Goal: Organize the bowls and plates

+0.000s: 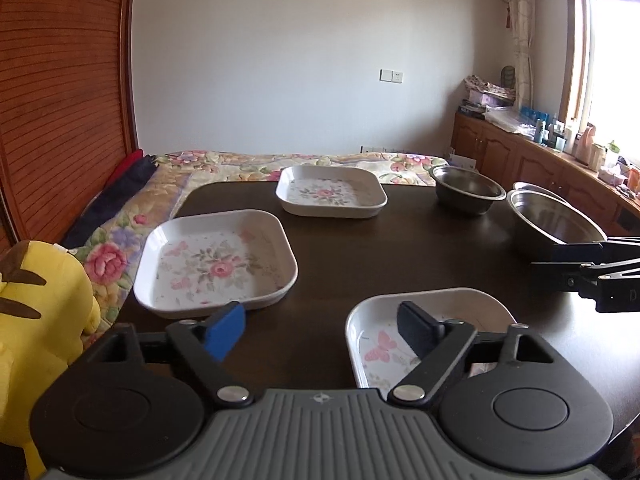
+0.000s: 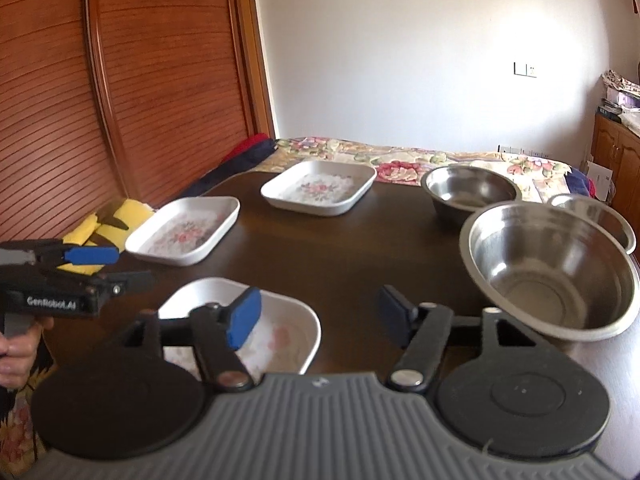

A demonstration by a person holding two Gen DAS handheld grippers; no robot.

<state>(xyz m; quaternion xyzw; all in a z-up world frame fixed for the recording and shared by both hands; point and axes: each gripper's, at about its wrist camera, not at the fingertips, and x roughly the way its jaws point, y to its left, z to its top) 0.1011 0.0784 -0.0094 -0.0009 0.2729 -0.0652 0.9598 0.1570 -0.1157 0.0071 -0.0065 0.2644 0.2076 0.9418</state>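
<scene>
**Both grippers open above the dark table**

Left gripper (image 1: pixel 322 330) hangs with its jaws wide apart and nothing in them, just over the near flowered plate (image 1: pixel 376 344). The right gripper (image 2: pixel 320 316) is wide open and empty too, beside the big steel bowl (image 2: pixel 552 264). Two more flowered plates (image 1: pixel 218 260) (image 1: pixel 332 192) and a smaller steel bowl (image 1: pixel 466 190) sit farther back on the dark table (image 1: pixel 360 248). A yellow plush toy (image 1: pixel 36 304) sits at the left edge. Behind are a flowered bedspread (image 1: pixel 240 162), a wooden slatted door (image 2: pixel 120 80) and a white wall (image 1: pixel 300 60).
</scene>
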